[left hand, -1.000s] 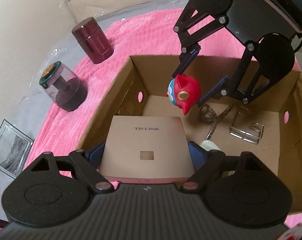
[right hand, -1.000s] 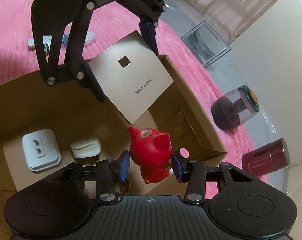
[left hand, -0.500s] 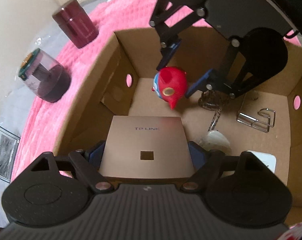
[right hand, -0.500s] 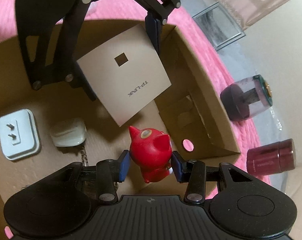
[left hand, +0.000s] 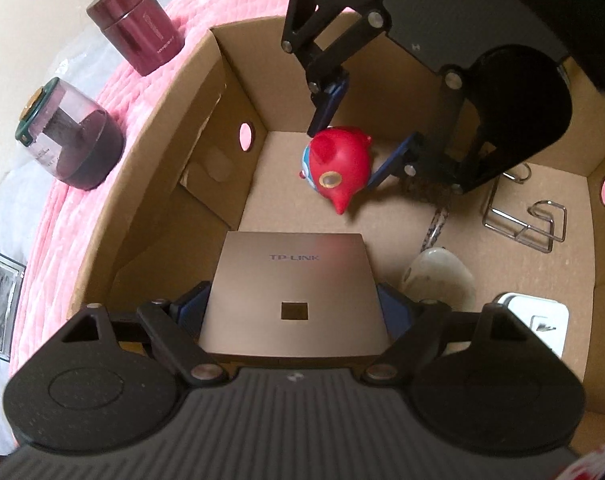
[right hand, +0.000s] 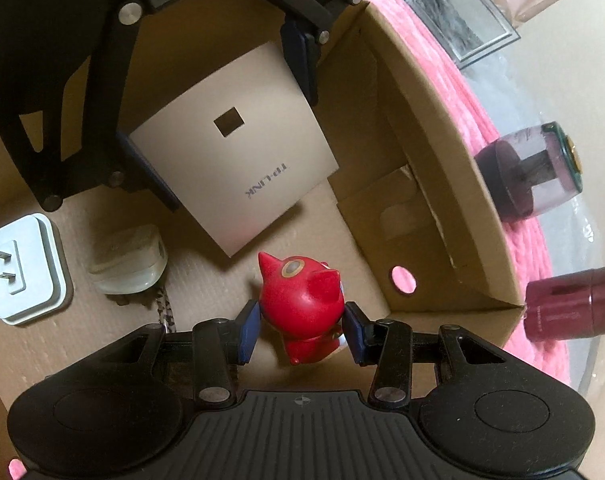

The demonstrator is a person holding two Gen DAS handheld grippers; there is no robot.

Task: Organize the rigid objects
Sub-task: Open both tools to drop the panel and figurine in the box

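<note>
Cardboard box: fills most of both views; open top, brown floor, round holes in its walls showing pink through them.
Pink blanket: under the box, showing along the left edge of the left wrist view and the right side of the right wrist view.
Left gripper: bottom centre of its own view, inside the box; its blue pads are spread wide and press on the two side edges of the TP-LINK device.
Right gripper: bottom centre of its own view; blue pads set narrow, clamped on both flanks of the red figurine. In the left wrist view it reaches in from the upper right.
TP-LINK device: flat beige square panel with a small dark square window, held tilted over the box floor, centre of the left wrist view.
Glass jar: dark-tinted, green lid, on the blanket outside the box, left edge of frame.
Maroon canister: upright on the blanket, upper left, beside the box corner.
White plug adapter: on the box floor, left edge, prongs facing up.
Pale charger block: just beside the adapter, a braided cord trailing from it.
Red figurine: cat-eared toy with a round badge, held over the box floor near the wall hole.
Wire clip: metal, on the box floor at right.
</note>
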